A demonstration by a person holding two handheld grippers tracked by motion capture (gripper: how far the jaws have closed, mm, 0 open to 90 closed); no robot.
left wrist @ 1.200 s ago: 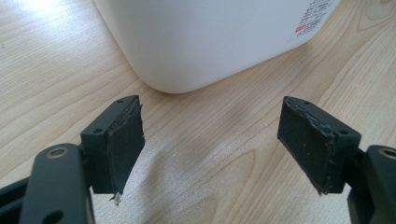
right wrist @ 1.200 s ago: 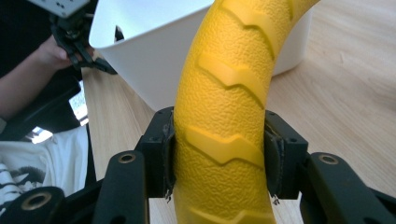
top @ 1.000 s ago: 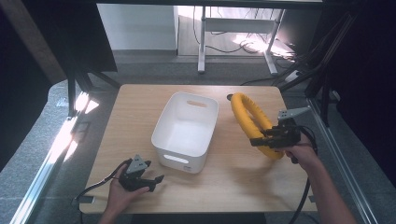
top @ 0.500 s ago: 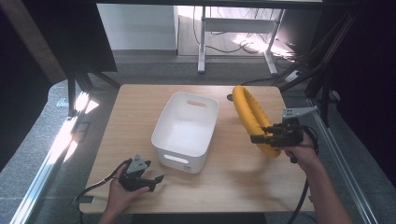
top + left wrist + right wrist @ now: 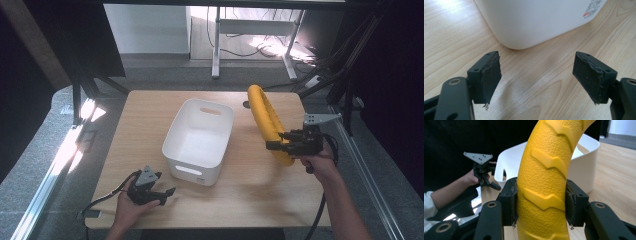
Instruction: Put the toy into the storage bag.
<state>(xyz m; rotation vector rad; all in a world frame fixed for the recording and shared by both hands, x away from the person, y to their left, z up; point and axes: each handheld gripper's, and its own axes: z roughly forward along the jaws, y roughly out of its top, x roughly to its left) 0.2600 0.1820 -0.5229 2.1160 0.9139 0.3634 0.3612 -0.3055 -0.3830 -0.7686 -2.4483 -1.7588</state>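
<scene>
Lifted slightly, right gripper clamps yellow tyre; left gripper gapes, seemingly resting beside bin.

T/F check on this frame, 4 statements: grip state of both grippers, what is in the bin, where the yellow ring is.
1. The right gripper is shut on the yellow ring. True.
2. The white bin holds the yellow ring. False: the bin looks empty; the ring is held up to its right.
3. The left gripper has its jaws open with nothing between them. True.
4. The left gripper is clamped on the bin's rim. False: it rests near the bin's front corner, apart from it.
</scene>
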